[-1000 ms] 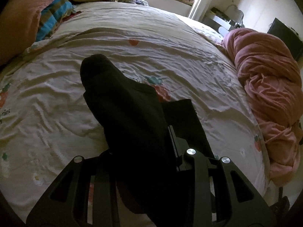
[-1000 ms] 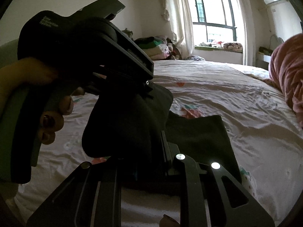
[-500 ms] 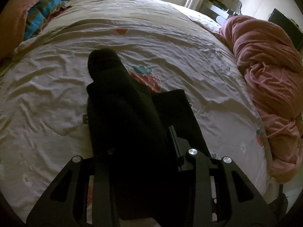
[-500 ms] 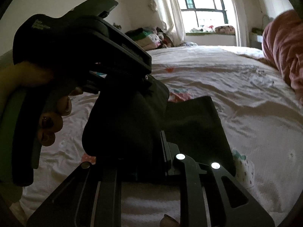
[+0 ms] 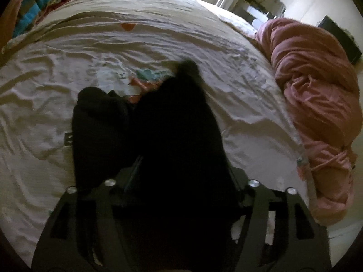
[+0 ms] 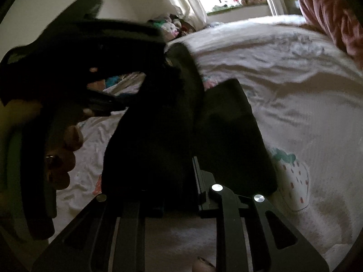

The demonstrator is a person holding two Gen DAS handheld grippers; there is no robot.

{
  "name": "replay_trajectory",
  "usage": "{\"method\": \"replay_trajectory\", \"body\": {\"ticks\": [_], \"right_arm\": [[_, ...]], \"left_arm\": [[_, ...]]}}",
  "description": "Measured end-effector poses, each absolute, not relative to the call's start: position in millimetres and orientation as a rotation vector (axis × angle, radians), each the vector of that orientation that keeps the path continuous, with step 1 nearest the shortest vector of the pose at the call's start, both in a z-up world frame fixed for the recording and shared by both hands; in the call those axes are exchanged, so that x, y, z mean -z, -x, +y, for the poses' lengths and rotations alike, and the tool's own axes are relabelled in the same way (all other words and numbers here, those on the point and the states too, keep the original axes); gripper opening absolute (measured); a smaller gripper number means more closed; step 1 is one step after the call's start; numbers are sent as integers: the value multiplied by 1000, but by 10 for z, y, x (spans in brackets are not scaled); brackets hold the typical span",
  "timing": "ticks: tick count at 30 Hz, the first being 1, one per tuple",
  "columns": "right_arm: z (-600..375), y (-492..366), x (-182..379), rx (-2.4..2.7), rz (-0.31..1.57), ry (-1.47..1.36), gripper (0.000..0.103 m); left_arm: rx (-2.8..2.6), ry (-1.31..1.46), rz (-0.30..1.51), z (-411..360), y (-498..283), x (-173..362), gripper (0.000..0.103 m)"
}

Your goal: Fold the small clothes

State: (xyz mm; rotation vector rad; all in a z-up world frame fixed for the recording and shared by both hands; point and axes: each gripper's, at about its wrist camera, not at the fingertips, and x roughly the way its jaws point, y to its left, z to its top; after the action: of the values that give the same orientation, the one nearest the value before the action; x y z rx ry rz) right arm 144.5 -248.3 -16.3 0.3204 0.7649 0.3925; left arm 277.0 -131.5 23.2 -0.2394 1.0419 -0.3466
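Gripping the black garment (image 6: pixel 149 140), my right gripper (image 6: pixel 174 181) holds one end just above the bedsheet (image 6: pixel 295 90). My left gripper (image 5: pixel 181 176) stands wide, cloth draped between its fingers, beside the pink blanket (image 5: pixel 317 95).

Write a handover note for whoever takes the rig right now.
Left gripper: jaws wide apart, black garment bunched between them; grip unclear.
Right gripper: shut on the black garment's near edge.
Garment: one part lies flat on the bed sheet, another is lifted above it, mid-fold.
Left to do: probably lay the lifted part down, release, smooth.
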Motion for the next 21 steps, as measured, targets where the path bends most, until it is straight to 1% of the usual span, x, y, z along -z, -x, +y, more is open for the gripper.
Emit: {"method": "replay_trajectory", "body": {"ticks": [2, 4, 8, 10, 11, 13, 17, 18, 21], "right_arm": [[-2571, -1499, 242, -404, 807, -382, 20], [-2686, -1539, 331, -397, 846, -439, 26], [-2890, -1572, 460, -410, 911, -552, 31], [-2945, -1565, 459, -450, 929, -588, 40], [-2961, -1567, 449, -460, 933, -599, 43], [-3023, -1605, 429, -503, 942, -653, 56], [-3093, -1789, 338, -545, 971, -686, 60], [-3086, -1871, 310, -568, 984, -686, 64], [-3063, -2130, 272, -577, 1028, -655, 65]], "left_arm": [[376, 285, 1013, -1291, -2749, -269, 62], [383, 302, 980, -1252, -2713, -331, 62], [354, 315, 923, -1045, -2599, -438, 62], [313, 285, 917, -942, -2529, -410, 62], [298, 275, 918, -899, -2500, -377, 62], [264, 255, 932, -811, -2440, -263, 62], [242, 243, 969, -704, -2355, -32, 62], [236, 240, 977, -691, -2341, 17, 62], [224, 232, 1003, -666, -2300, 150, 62]]}}
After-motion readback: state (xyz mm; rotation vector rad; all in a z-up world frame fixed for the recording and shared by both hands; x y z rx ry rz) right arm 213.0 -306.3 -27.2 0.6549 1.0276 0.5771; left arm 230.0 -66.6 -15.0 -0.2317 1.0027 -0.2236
